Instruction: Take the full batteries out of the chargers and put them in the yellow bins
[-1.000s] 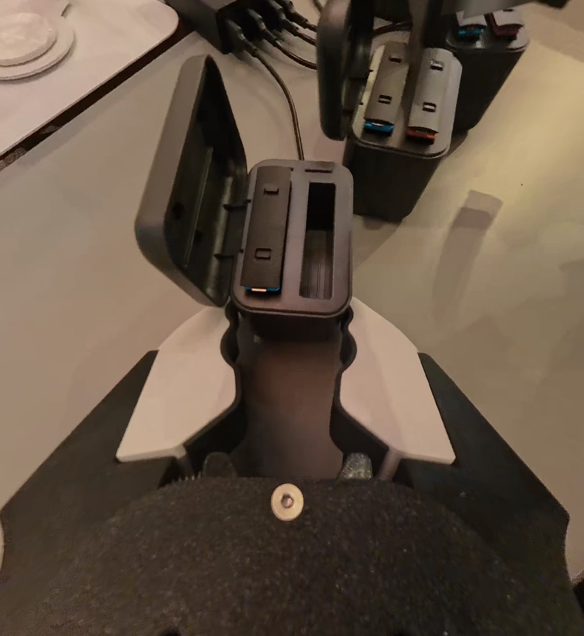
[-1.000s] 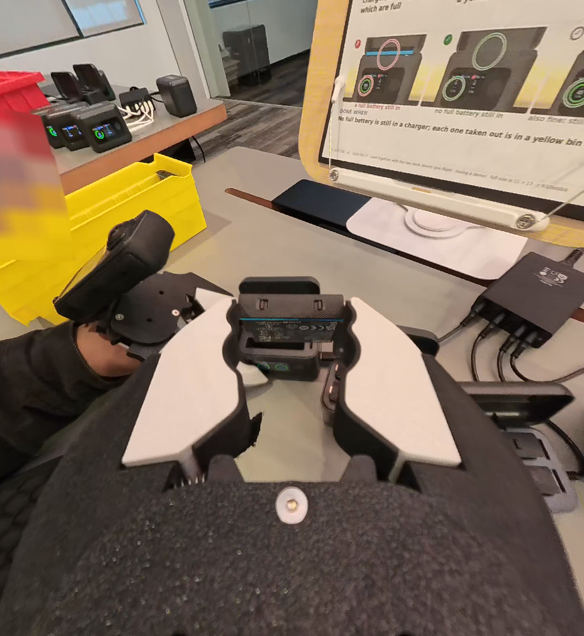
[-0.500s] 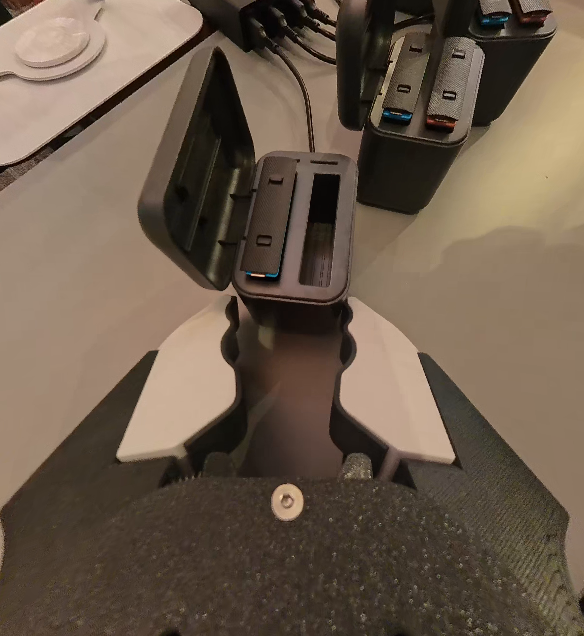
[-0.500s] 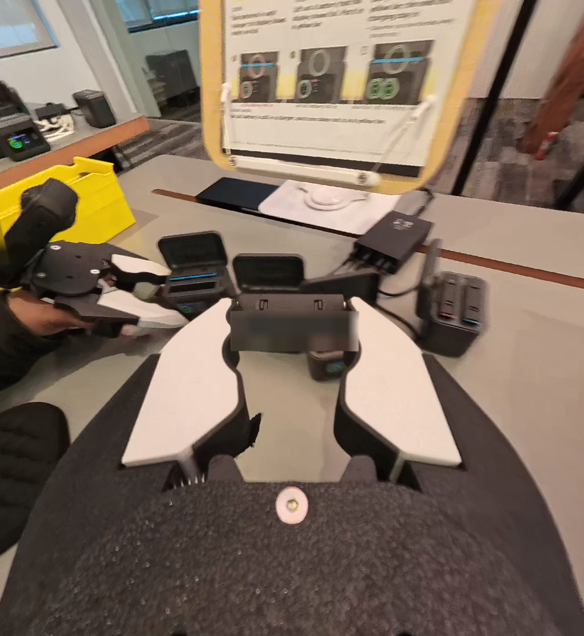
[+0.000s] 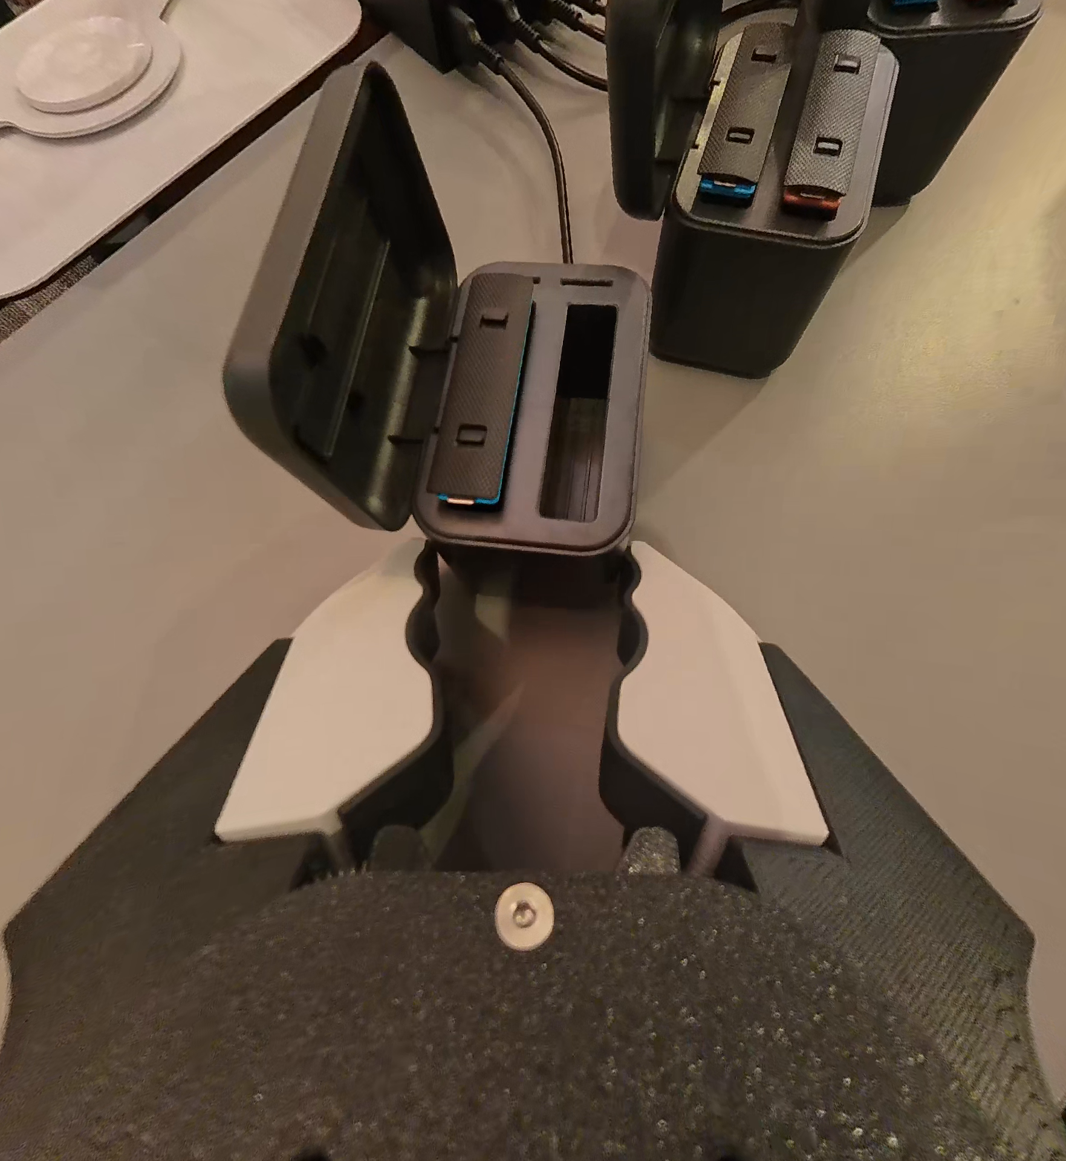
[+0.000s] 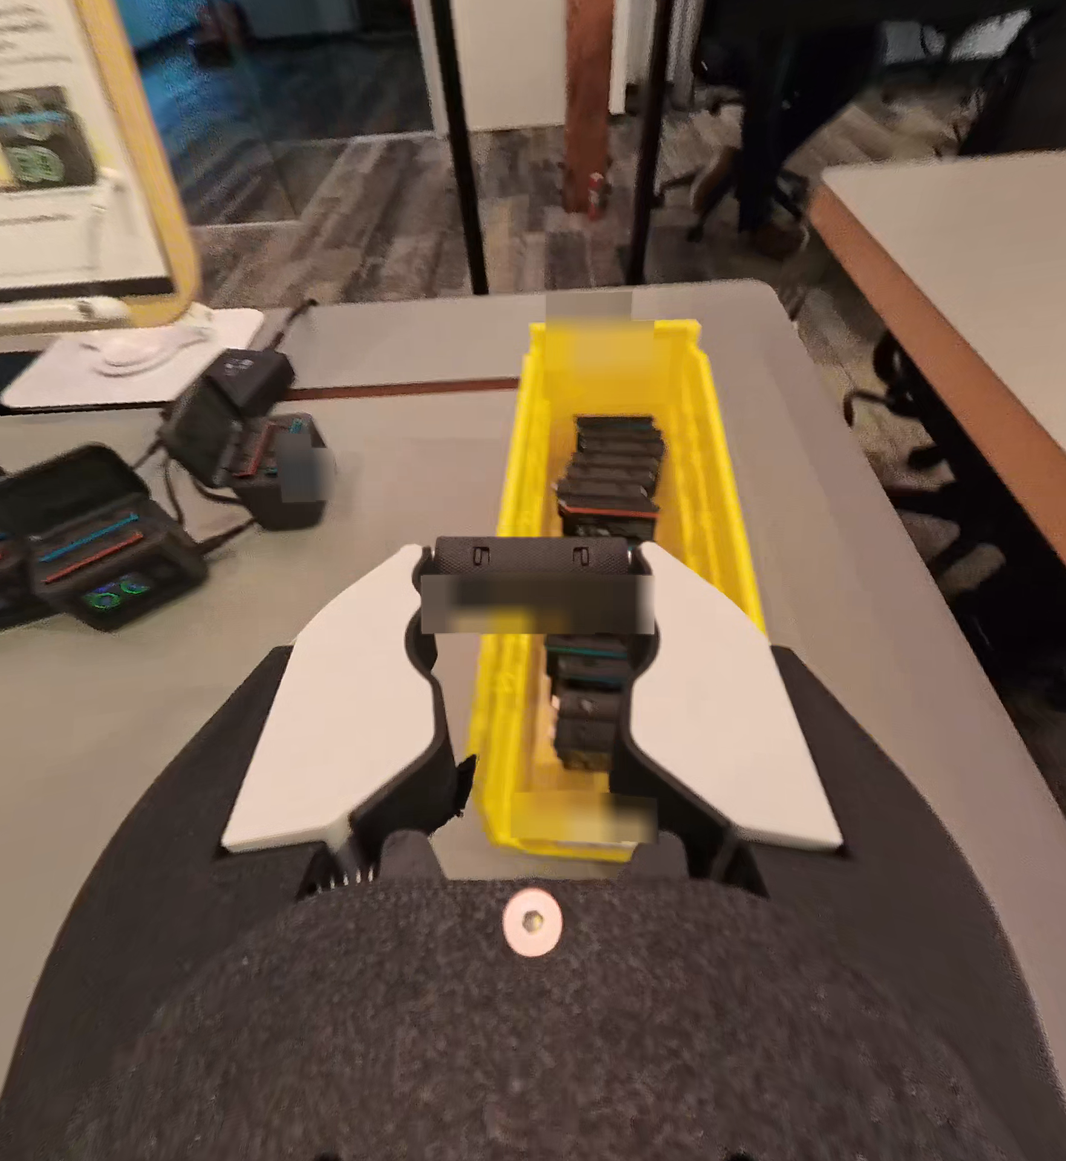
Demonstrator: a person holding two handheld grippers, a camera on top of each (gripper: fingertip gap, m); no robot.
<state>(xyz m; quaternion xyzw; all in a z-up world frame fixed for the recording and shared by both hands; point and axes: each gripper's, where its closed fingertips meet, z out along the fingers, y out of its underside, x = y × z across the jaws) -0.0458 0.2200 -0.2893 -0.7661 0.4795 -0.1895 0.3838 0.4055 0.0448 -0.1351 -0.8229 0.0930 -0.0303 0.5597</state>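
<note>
An office or lab workspace: pale grey laminate tabletops point(image 6: 392, 502) with wood-coloured edging stand on grey patterned carpet point(image 6: 379, 207), with glass partitions point(image 6: 279, 75) behind, black wheeled office chair bases point(image 6: 932, 452), a wood-framed instruction board point(image 6: 46, 188), and rows of black battery chargers point(image 6: 97, 546) on cables.

The left gripper point(image 5: 527, 565) points down, its two white fingers point(image 5: 354, 691) pressed on the sides of a charger point(image 5: 530, 408). The right gripper point(image 6: 533, 587) is held level, squeezing a battery point(image 6: 533, 556) between its fingertips.
</note>
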